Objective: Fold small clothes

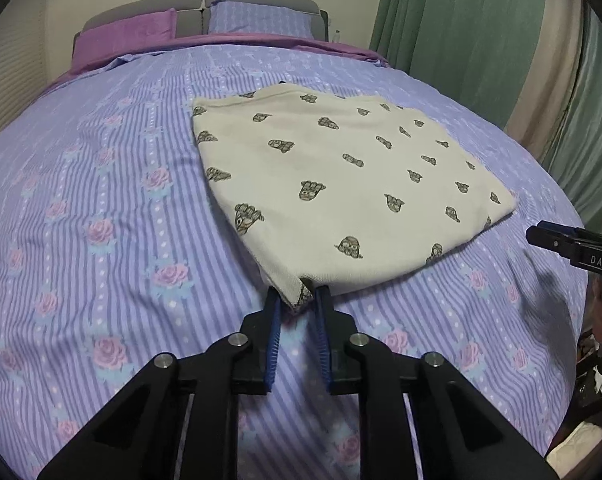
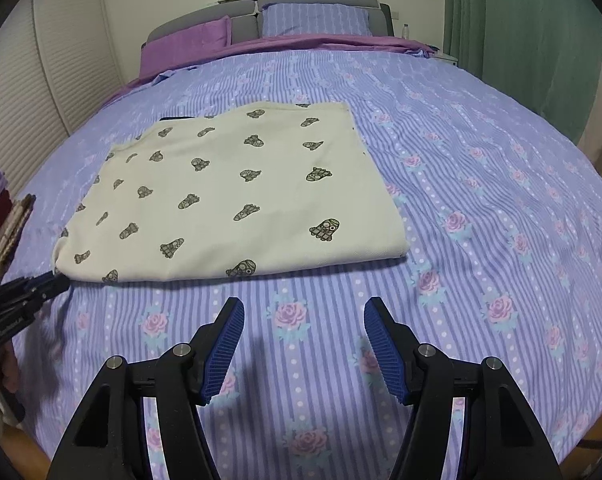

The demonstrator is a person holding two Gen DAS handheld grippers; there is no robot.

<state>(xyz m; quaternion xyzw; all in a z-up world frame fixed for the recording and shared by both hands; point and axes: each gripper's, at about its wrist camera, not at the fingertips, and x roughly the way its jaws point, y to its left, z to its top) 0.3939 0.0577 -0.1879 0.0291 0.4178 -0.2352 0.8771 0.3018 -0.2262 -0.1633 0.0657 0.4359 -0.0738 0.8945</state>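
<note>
A bed with a lilac striped, rose-printed bedspread (image 2: 481, 184) fills both views, backed by a grey headboard (image 2: 313, 0), a matching striped pillow (image 2: 315, 20) and a purple pillow (image 2: 185, 46). Green curtains (image 1: 461, 20) hang beside the bed, on the far side from a white slatted wall (image 2: 25, 92).

The cream garment (image 1: 341, 176), printed with small dark cartoon figures, lies flat and folded on the bedspread, well short of the pillows. The left gripper (image 1: 295, 300) has its blue-padded fingers (image 1: 273, 320) pinched on the garment's nearest corner, which lifts slightly off the bedspread. The right gripper (image 2: 303, 312) hovers over bare bedspread just in front of the garment's near edge, fingers (image 2: 225, 344) spread wide and holding nothing.

Only the right wrist view shows a stack of folded textiles (image 2: 1, 216) at the frame edge beyond the garment's gripped corner, cut off by the fisheye rim. A small bottle (image 2: 406, 31) stands beside the headboard, too small to read. In the left wrist view the right gripper shows only as a black tip with a partly legible label.
</note>
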